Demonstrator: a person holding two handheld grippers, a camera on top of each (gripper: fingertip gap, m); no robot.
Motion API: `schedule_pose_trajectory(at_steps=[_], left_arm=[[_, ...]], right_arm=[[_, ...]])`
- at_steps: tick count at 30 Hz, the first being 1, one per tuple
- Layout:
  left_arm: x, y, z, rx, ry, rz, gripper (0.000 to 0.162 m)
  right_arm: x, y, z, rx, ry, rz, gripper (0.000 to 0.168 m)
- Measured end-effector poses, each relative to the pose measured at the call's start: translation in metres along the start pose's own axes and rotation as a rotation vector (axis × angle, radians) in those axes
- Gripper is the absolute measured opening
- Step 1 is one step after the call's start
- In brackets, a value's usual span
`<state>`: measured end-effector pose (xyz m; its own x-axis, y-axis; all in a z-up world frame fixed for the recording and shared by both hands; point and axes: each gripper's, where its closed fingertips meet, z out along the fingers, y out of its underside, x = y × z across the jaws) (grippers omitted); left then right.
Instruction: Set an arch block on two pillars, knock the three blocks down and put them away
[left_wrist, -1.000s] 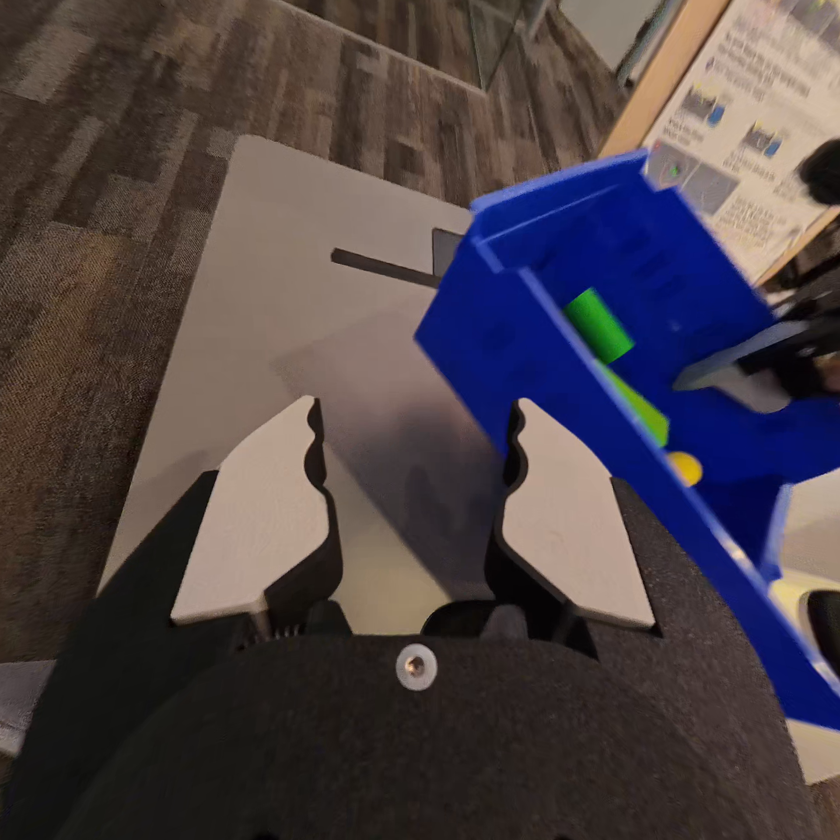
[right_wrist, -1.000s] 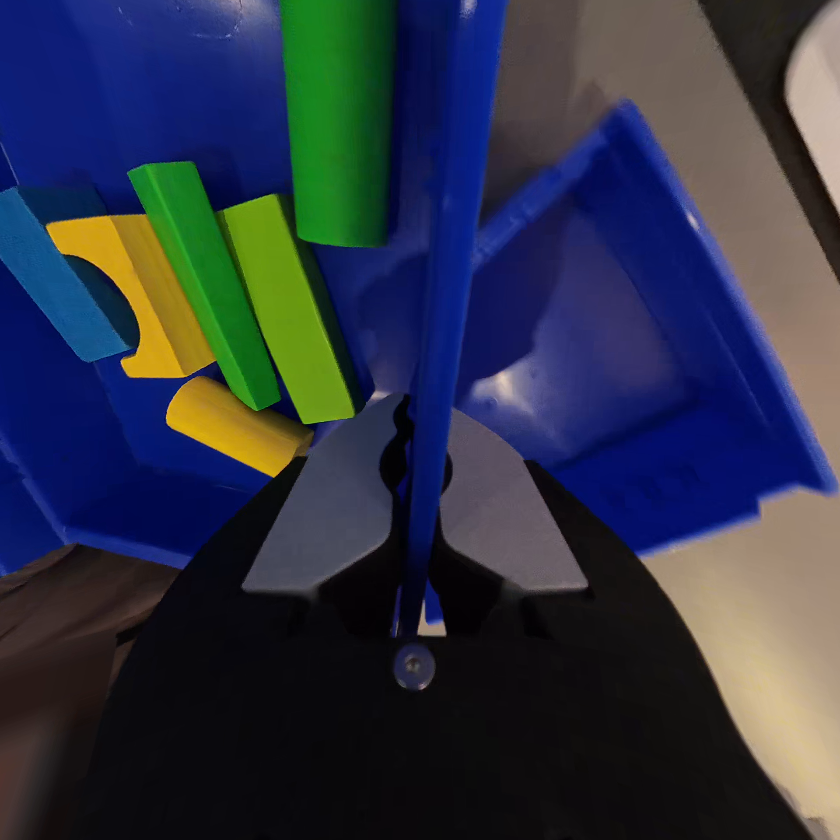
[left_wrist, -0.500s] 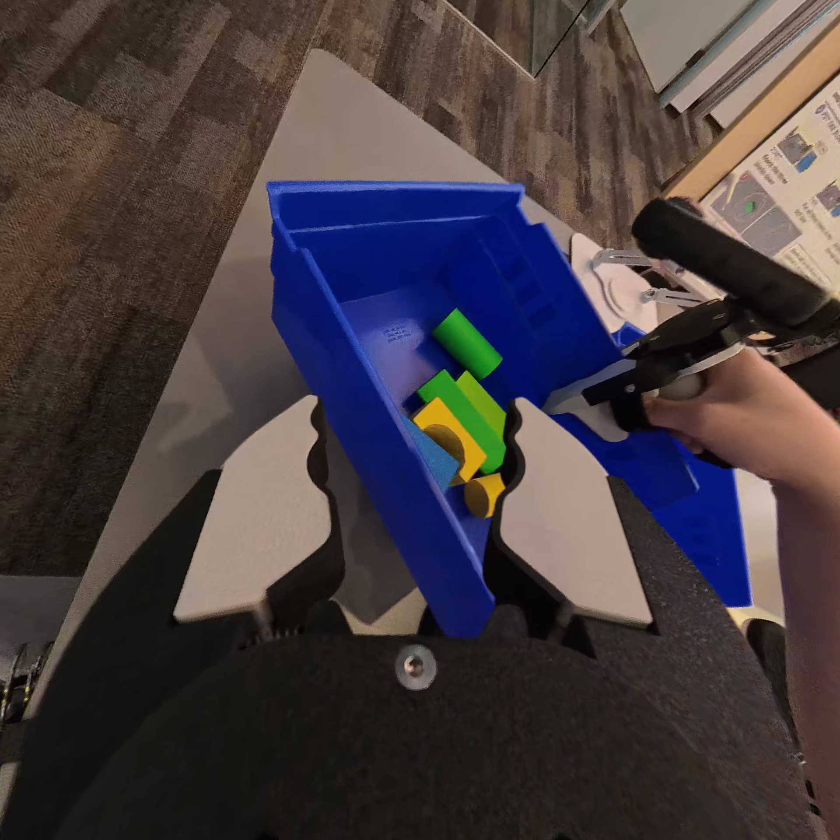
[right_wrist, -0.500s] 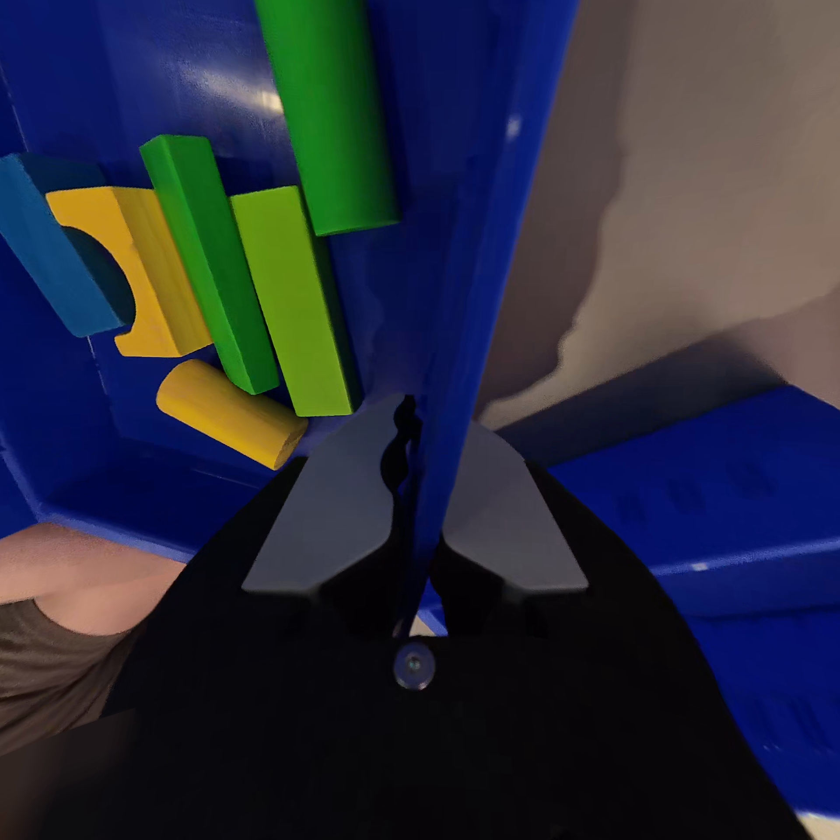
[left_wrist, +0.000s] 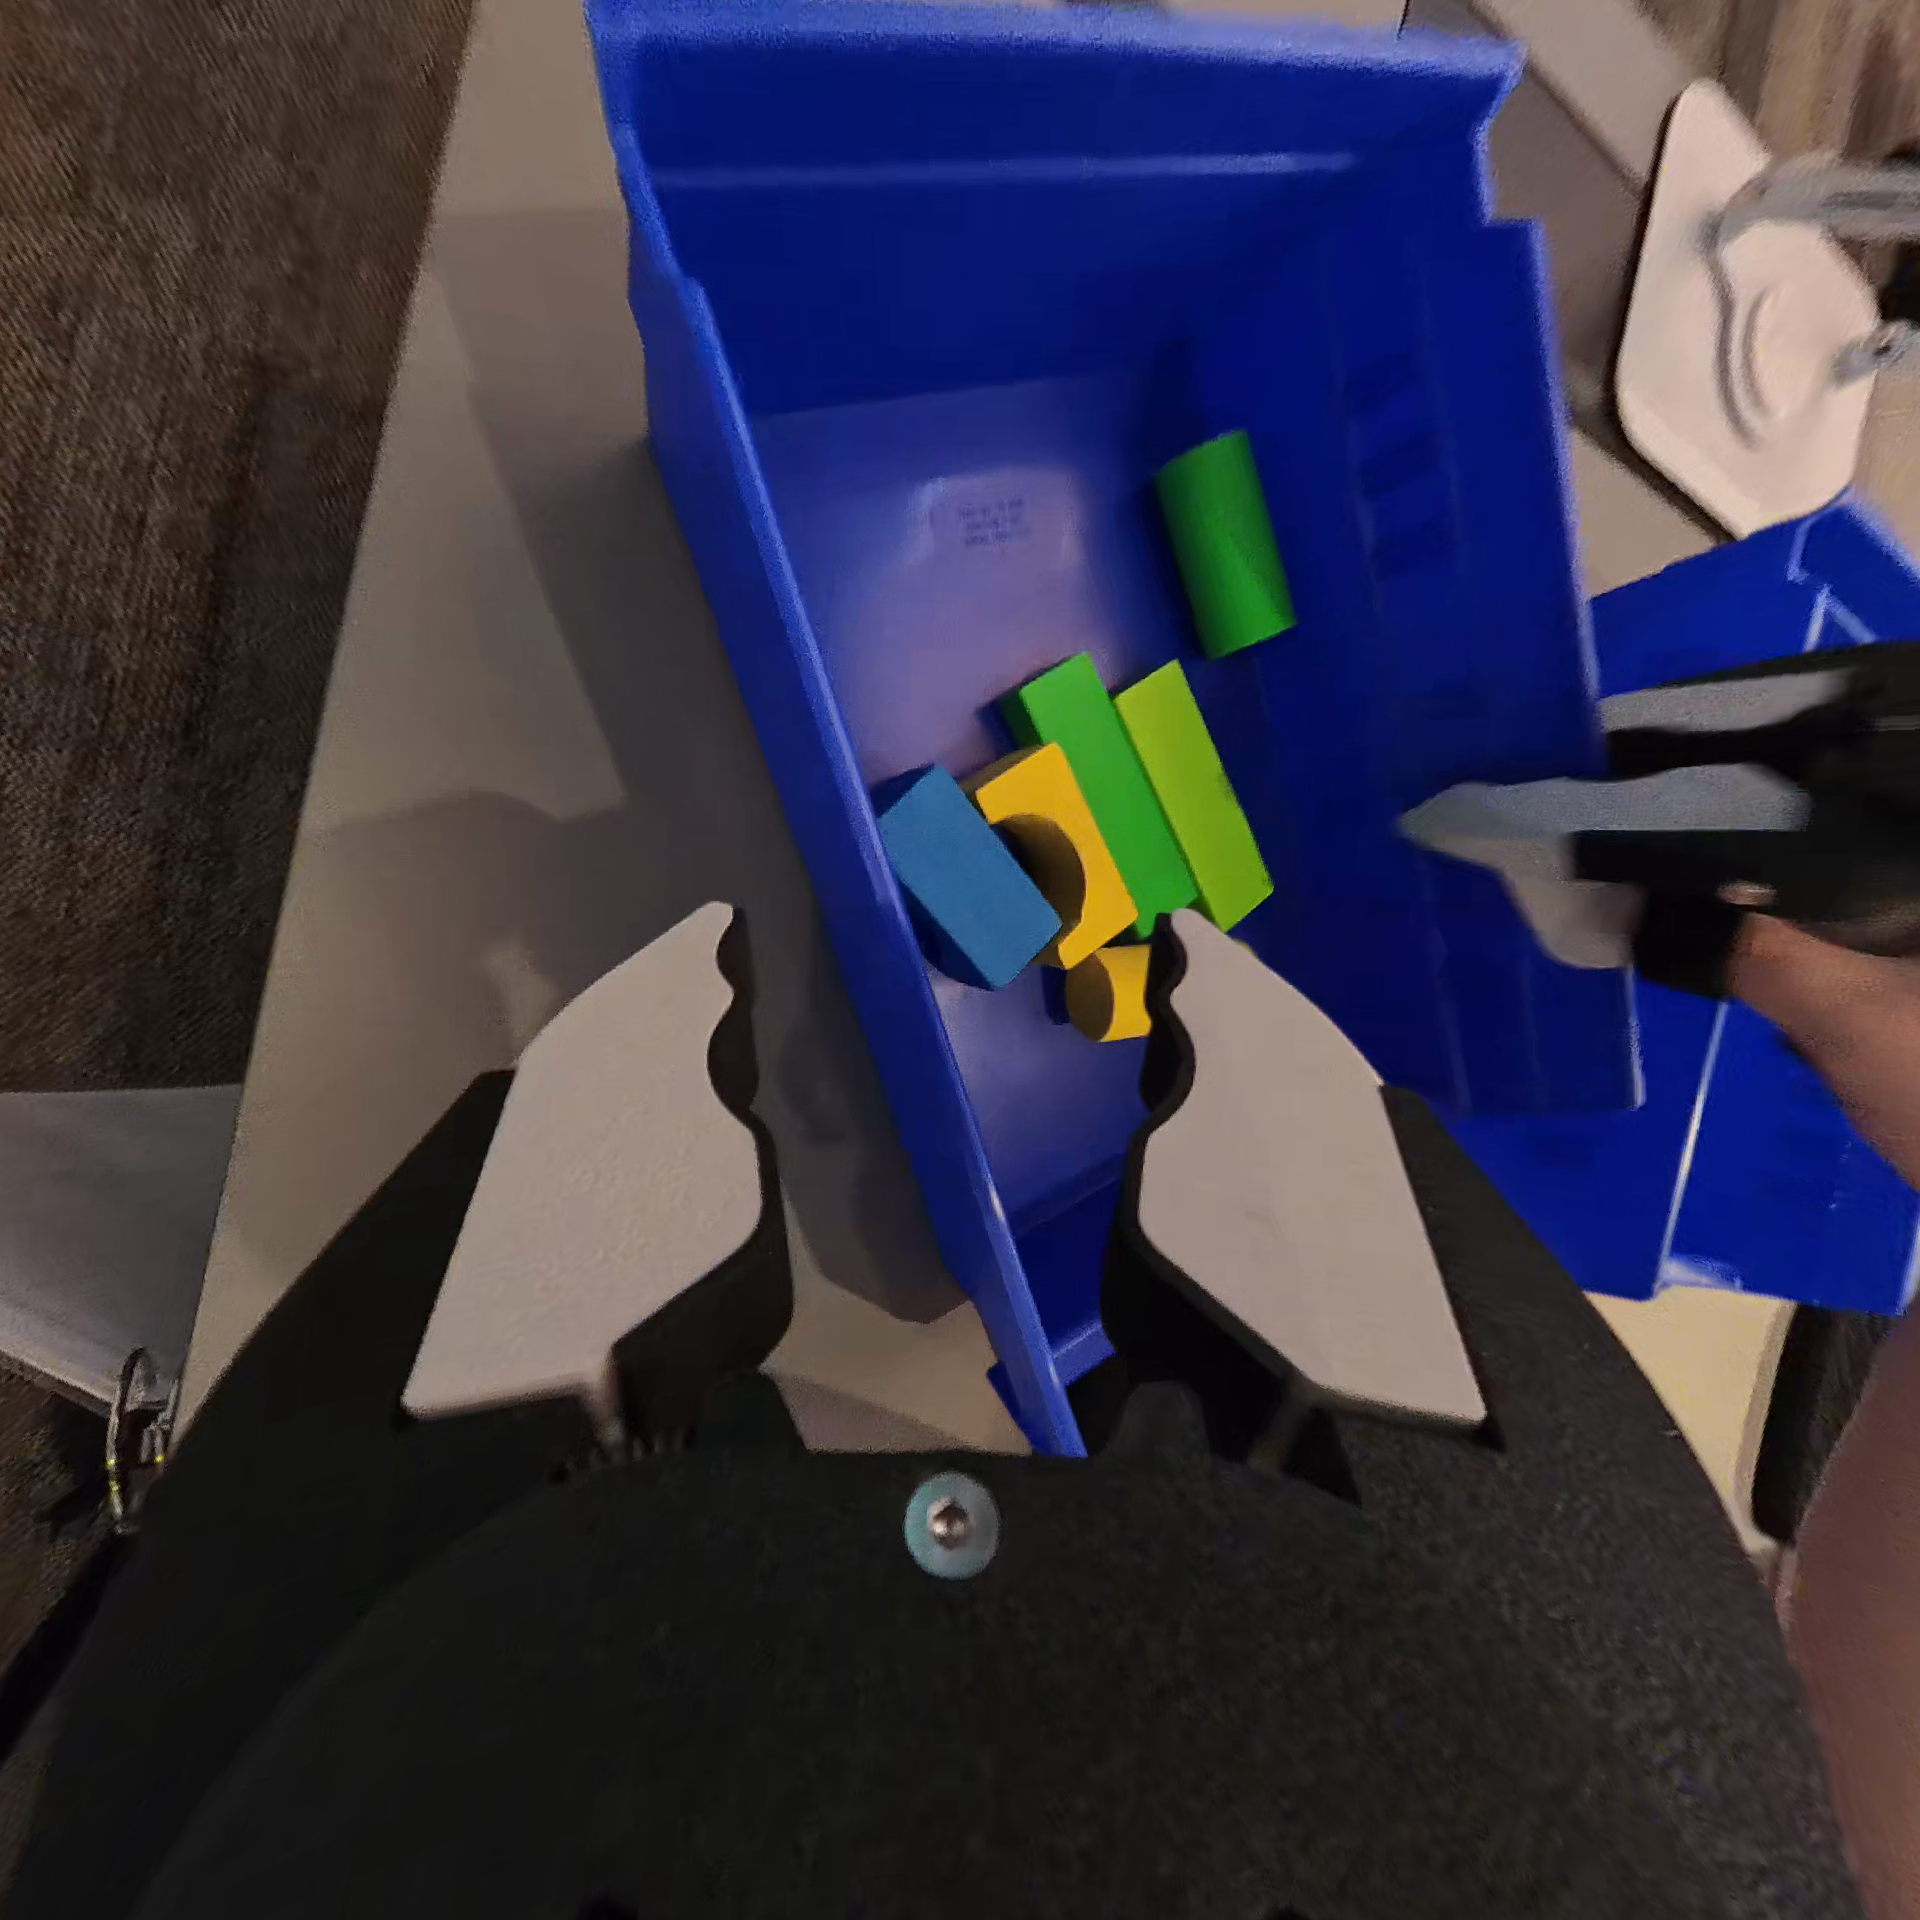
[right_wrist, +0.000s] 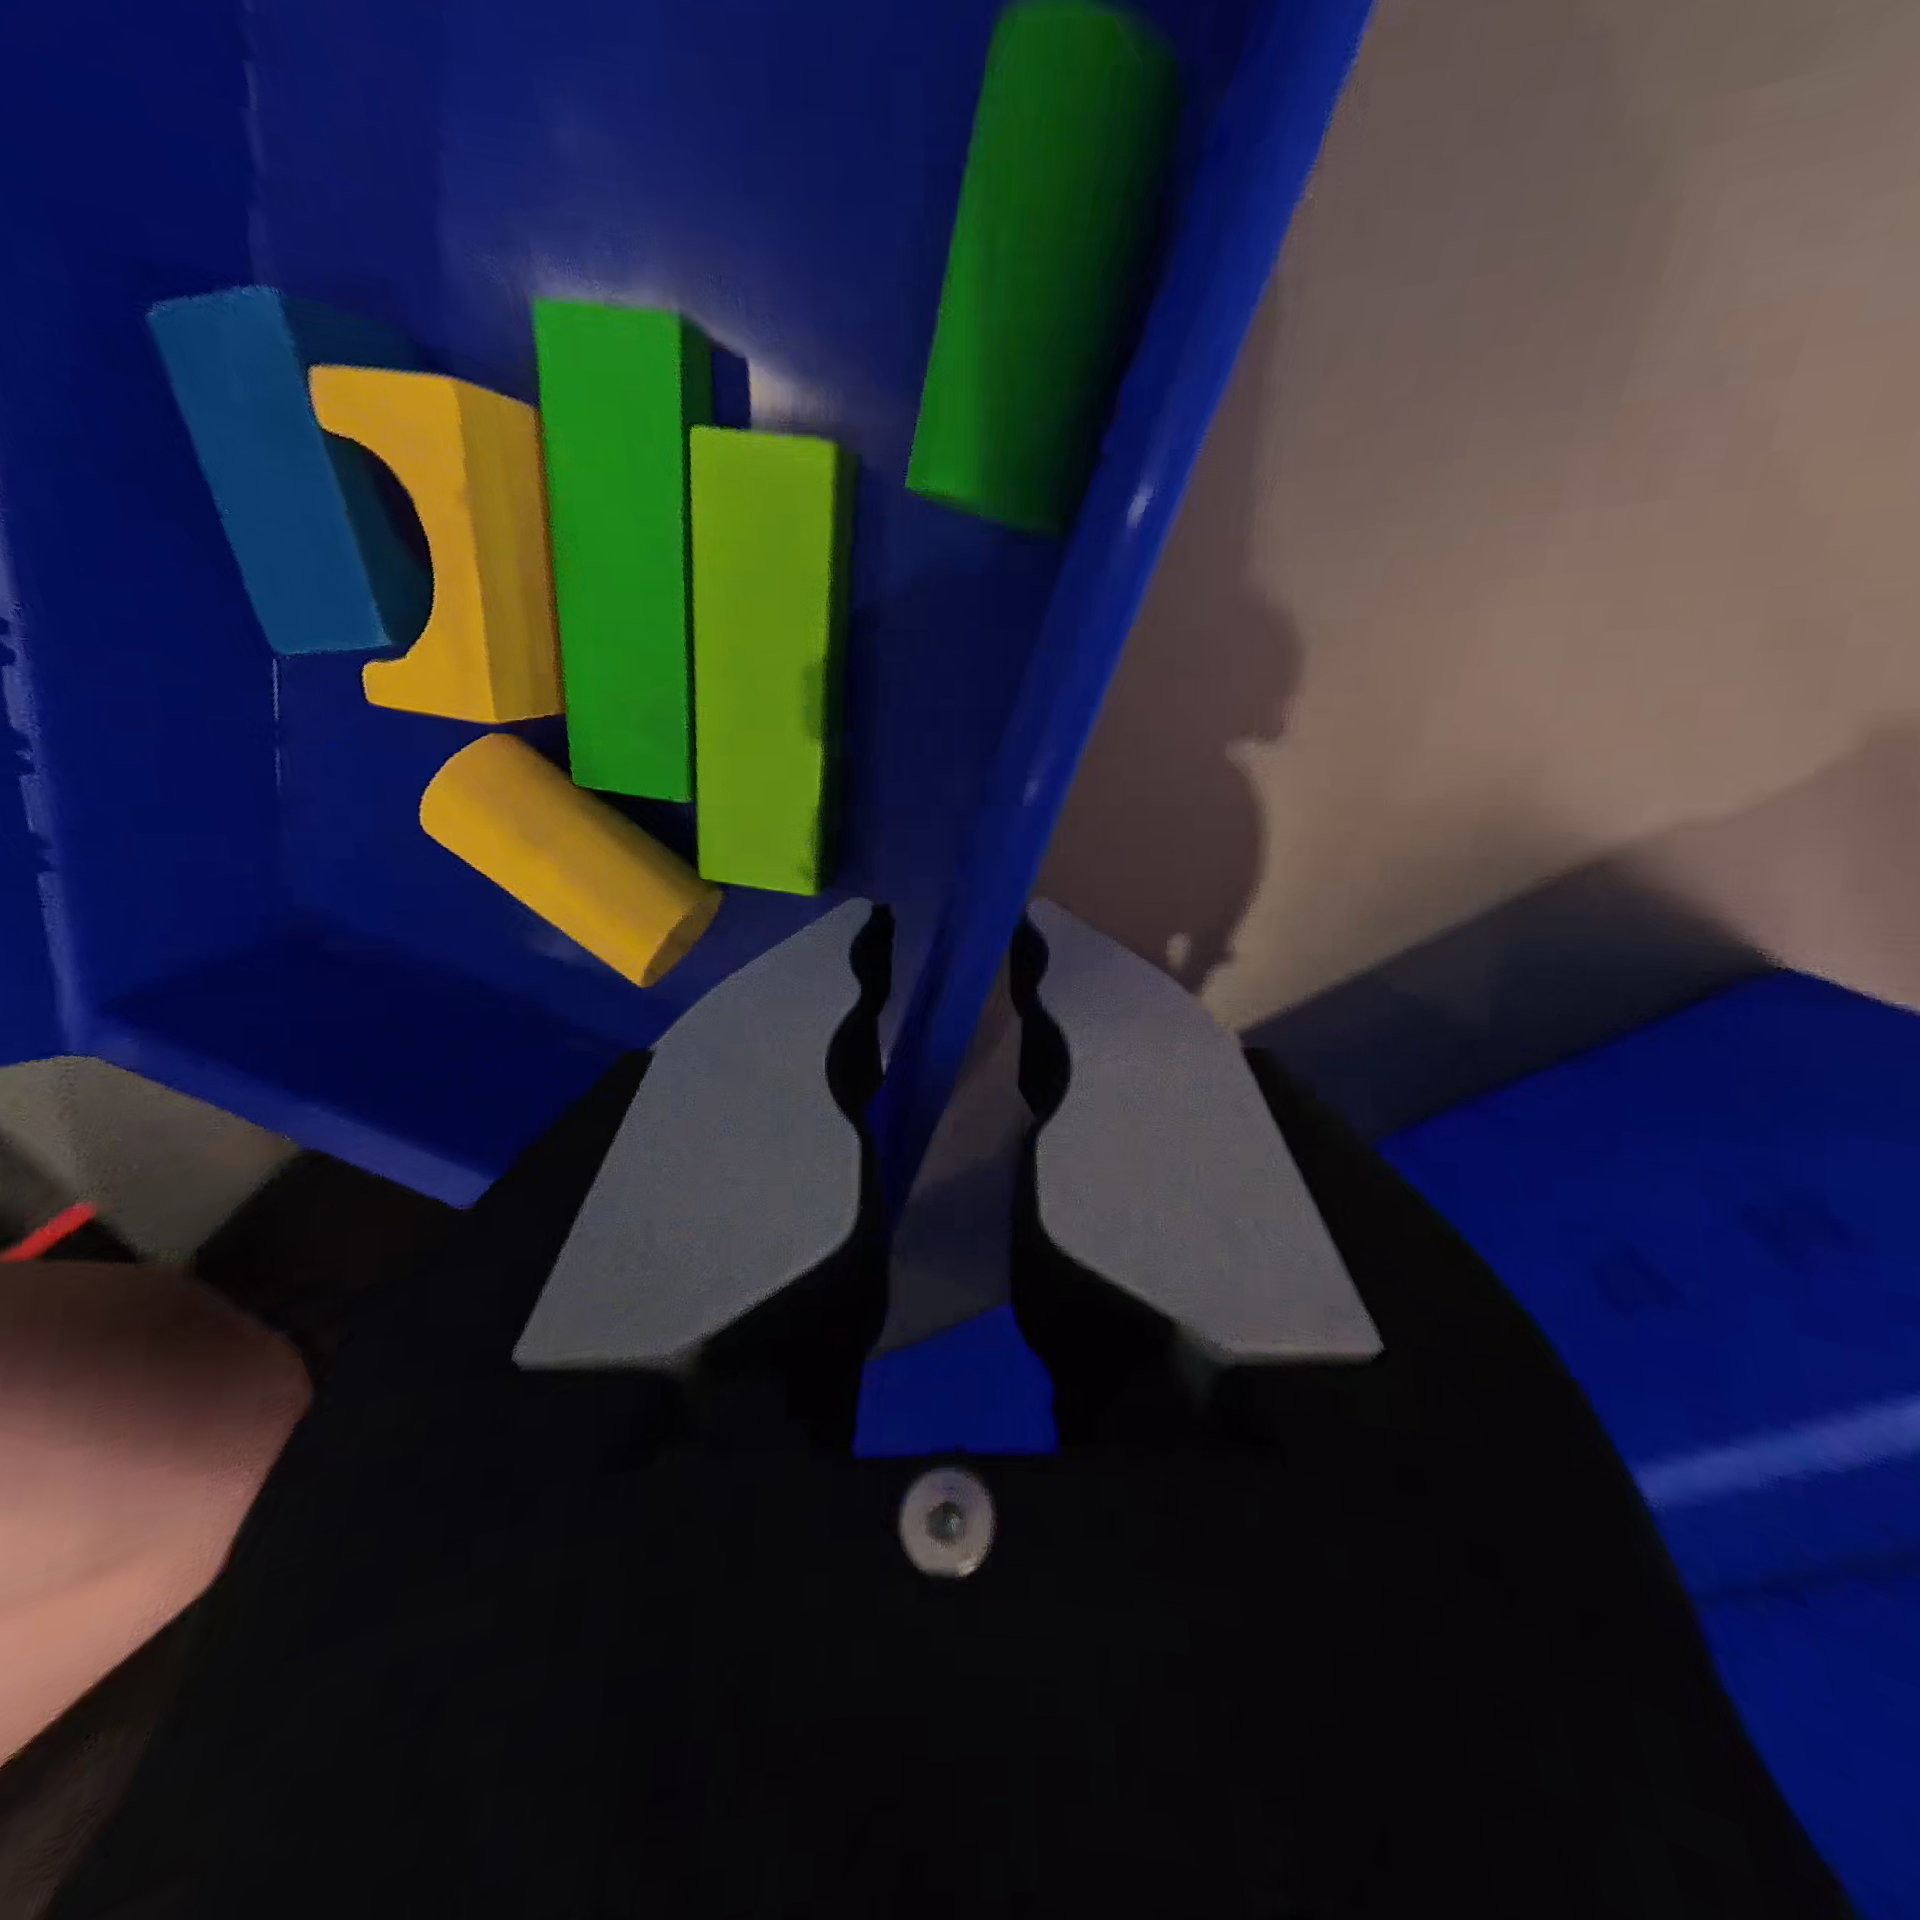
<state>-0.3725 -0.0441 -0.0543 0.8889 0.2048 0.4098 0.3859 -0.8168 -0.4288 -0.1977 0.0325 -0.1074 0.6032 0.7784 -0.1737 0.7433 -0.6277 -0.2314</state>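
A blue bin (left_wrist: 831, 623) sits tilted on the grey table (left_wrist: 468, 727). In it lie a yellow arch block (left_wrist: 1060, 842), a blue block (left_wrist: 961, 883), two green bars (left_wrist: 1101, 790), a green cylinder (left_wrist: 1226, 540) and a yellow cylinder (left_wrist: 1107, 992). My left gripper (left_wrist: 948, 920) is wide open, its fingers on either side of the bin's left wall without pressing it. My right gripper (right_wrist: 951, 906) is open a little around the bin's right wall (right_wrist: 1122, 520), with a gap at the right pad. The arch (right_wrist: 457, 551) and the cylinders (right_wrist: 566, 857) also show in the right wrist view.
A second blue bin (left_wrist: 1766, 1143) lies at the right, also in the right wrist view (right_wrist: 1662, 1247). A white object (left_wrist: 1745, 364) stands at the far right. Brown carpet (left_wrist: 156, 520) lies past the table's left edge. A person's hand (left_wrist: 1849, 1039) holds the right gripper. From the left gripper's tips to the blue block (left_wrist: 961, 883) is close to 9 centimetres. Seen from the right wrist view (right_wrist: 282, 489) as well. To reach the green cylinder (left_wrist: 1226, 540) in a straight line is about 10 centimetres for my right fingers, about 20 centimetres for my left.
The right gripper was shut on the bin's wall and has now opened off it. The bin has swung in front of the left gripper, whose open fingers now stand on either side of its left wall.
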Motion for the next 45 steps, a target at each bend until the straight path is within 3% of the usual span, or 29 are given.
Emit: schedule_pose_trajectory(at_steps=[4, 6, 10, 14, 16, 19, 21, 22, 23, 28, 37, 45], left_arm=[[-0.009, 0.010, 0.019, -0.095, -0.052, 0.017, 0.073], [-0.010, 0.013, 0.027, -0.131, -0.062, 0.035, 0.070], [-0.015, 0.028, 0.043, -0.235, -0.099, 0.052, 0.064], [-0.013, 0.033, 0.057, -0.294, -0.104, 0.071, 0.041], [-0.021, 0.032, 0.060, -0.306, -0.174, 0.085, 0.027], [-0.023, 0.026, 0.066, -0.305, -0.228, 0.163, 0.019], [-0.016, 0.018, 0.074, -0.294, -0.238, 0.233, 0.019], [-0.011, 0.012, 0.080, -0.279, -0.232, 0.273, 0.019], [-0.004, 0.006, 0.086, -0.257, -0.220, 0.321, 0.019], [0.034, -0.005, 0.111, -0.217, -0.175, 0.512, 0.017], [0.056, 0.007, 0.118, -0.299, -0.182, 0.571, 0.017], [0.068, -0.002, 0.128, -0.263, -0.212, 0.693, 0.023]], right_arm=[[0.019, 0.000, -0.077, 0.349, 0.226, -0.144, 0.043], [0.042, 0.028, -0.120, 0.461, 0.343, -0.137, 0.045], [0.121, 0.113, -0.174, 0.565, 0.445, 0.170, 0.061], [0.175, 0.201, -0.155, 0.354, 0.427, 0.398, 0.067], [0.170, 0.220, -0.128, 0.277, 0.278, 0.439, 0.066], [0.168, 0.239, -0.094, 0.157, 0.191, 0.462, 0.064], [0.163, 0.244, -0.077, 0.089, 0.141, 0.438, 0.053], [0.156, 0.244, -0.071, 0.064, 0.077, 0.427, 0.032], [0.156, 0.246, -0.068, 0.041, 0.052, 0.427, 0.030], [0.191, 0.275, -0.079, -0.030, 0.051, 0.432, 0.008], [0.292, 0.399, -0.126, -0.031, 0.052, 0.603, 0.008], [0.370, 0.510, -0.166, 0.012, 0.091, 0.816, 0.007]])
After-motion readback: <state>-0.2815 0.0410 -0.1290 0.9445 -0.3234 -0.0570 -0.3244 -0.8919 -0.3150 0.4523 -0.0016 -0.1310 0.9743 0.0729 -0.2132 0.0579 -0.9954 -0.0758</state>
